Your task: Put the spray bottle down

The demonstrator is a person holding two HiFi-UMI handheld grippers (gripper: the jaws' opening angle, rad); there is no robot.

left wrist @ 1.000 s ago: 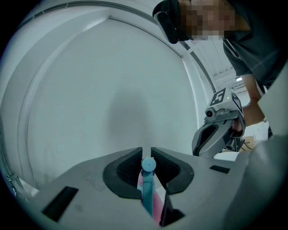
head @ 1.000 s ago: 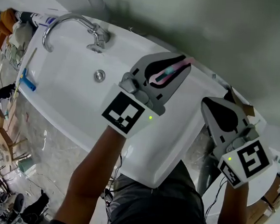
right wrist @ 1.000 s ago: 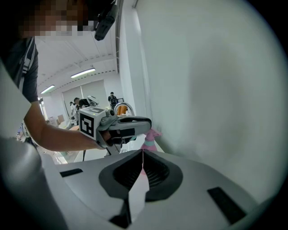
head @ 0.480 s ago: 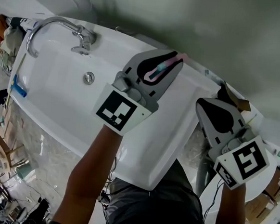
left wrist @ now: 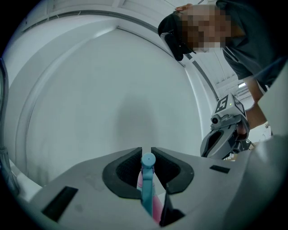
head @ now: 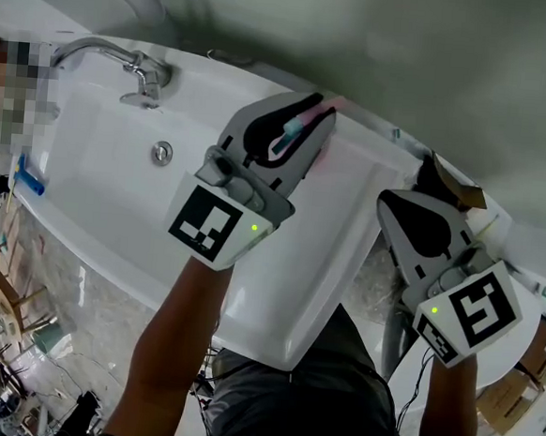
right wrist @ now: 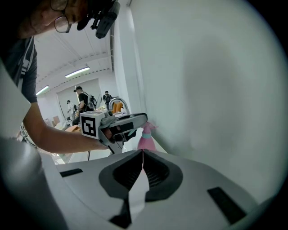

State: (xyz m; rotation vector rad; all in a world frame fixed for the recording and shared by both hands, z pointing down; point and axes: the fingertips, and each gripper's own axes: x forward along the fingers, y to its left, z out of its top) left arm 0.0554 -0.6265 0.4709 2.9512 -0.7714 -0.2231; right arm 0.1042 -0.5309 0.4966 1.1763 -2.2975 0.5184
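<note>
Holding the spray bottle (left wrist: pixel 147 184) in the left gripper (head: pixel 319 117), jaws pinched narrow on the neck just under the teal spray head, pink body hanging below. Probably gripped there for an upright carry that leaves the trigger alone. Poised over the back right corner of the sink (head: pixel 276 293), close to the wall (head: pixel 408 54) behind the sink. Cannot tell whether the base touches the rim yet: hidden under the gripper from above, and cut off in the right gripper view. Judged as partway into the put-down, not released.

Off to the right of the sink: the right gripper (right wrist: pixel 142 152), jaws pressed together with nothing between them, likely out of the way on purpose and taking no part in the placing.

Inside the sink basin, only the drain fitting (head: pixel 162 152) to see, in front of the faucet (head: pixel 107 51) at the sink's back edge. By the sink's left edge, a small blue item (head: pixel 29 179), too small to name. No telling how full the bottle is through its opaque pink body.

For the next move, judging by the narrow rim at that corner: lower straight, seat the base flat, open only then. Otherwise, some risk of a tip into the basin.
</note>
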